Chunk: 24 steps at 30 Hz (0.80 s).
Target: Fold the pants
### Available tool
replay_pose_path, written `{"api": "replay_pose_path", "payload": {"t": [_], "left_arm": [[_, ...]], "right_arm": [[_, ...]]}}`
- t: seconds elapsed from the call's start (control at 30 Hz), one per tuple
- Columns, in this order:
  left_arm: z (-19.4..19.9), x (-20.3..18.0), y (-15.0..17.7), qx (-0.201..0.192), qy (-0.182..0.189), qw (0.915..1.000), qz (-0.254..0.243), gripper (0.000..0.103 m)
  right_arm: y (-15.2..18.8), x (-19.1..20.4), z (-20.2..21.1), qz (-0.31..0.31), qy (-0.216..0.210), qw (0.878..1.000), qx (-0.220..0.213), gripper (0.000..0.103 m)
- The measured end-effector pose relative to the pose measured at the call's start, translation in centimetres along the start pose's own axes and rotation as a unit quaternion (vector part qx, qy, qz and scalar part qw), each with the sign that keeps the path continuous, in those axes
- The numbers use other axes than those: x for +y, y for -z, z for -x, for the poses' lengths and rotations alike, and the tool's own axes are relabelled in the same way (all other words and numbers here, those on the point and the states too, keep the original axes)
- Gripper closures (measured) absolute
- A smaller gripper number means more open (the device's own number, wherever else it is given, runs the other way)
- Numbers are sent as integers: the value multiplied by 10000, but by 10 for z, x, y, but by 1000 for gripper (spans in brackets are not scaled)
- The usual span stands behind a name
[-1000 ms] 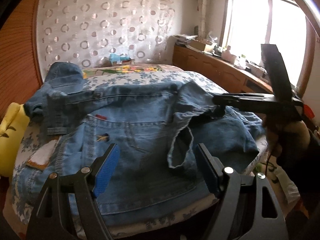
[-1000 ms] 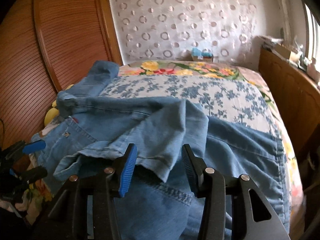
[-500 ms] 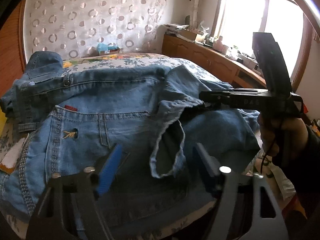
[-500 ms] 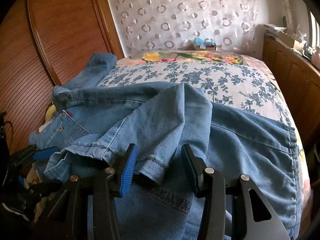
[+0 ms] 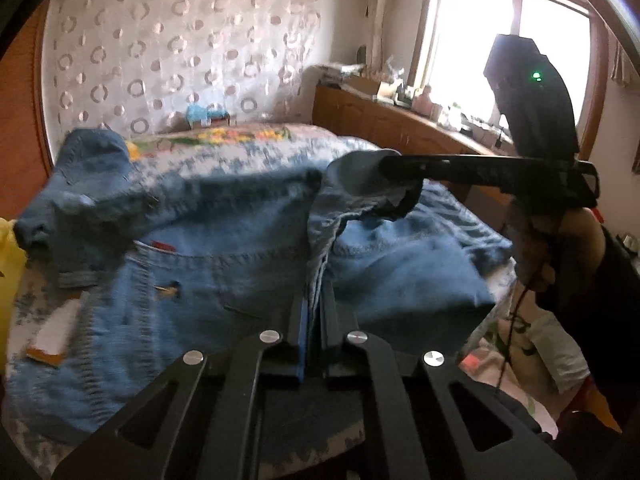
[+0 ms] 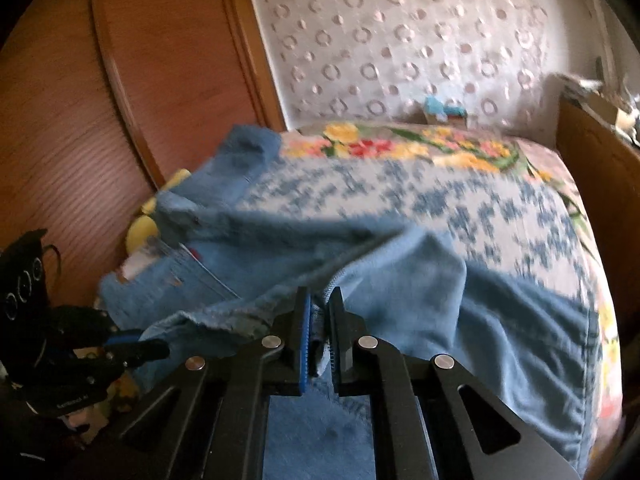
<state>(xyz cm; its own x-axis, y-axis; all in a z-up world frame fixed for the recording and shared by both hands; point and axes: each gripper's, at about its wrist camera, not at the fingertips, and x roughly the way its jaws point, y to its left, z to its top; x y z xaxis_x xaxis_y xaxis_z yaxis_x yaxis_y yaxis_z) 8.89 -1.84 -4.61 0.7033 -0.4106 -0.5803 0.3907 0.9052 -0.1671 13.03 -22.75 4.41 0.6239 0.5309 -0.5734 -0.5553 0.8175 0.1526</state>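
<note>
Blue denim pants [image 5: 224, 264] lie spread on the bed, waistband to the left, one leg end bunched and lifted in the middle. My left gripper [image 5: 314, 304] is shut on the hem edge of that leg end. My right gripper [image 6: 319, 320] is shut on the same hem further along; it also shows in the left wrist view [image 5: 390, 170], holding the cloth up. The pants also fill the right wrist view [image 6: 400, 272]. My left gripper shows at the right wrist view's lower left [image 6: 156, 348], pinching the hem.
The bed has a blue-flowered cover [image 6: 460, 200] with a bright flower band at the far end. A wooden wardrobe [image 6: 120, 100] stands on the left, a wooden cabinet [image 5: 400, 128] with clutter under the window on the right. Something yellow [image 5: 8, 264] lies at the bed's left edge.
Both grippers were open around the bunched leg hem; both have now closed on it. The hem is lifted and stretched between them. The frames are blurred with motion.
</note>
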Motion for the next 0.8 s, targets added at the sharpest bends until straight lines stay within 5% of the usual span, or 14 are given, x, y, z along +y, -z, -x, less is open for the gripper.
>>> {"api": "replay_pose_path", "payload": {"t": [0.37,0.8], "left_arm": [[79,33,0,-595,-432,9971,177,98],[94,94,39,-474,-904,9921,730,98]], "right_arm": [[-53,61,16,644,-458,9958,-464,96],[-94,135,-72,1284,-730,9890,-106,96]]}}
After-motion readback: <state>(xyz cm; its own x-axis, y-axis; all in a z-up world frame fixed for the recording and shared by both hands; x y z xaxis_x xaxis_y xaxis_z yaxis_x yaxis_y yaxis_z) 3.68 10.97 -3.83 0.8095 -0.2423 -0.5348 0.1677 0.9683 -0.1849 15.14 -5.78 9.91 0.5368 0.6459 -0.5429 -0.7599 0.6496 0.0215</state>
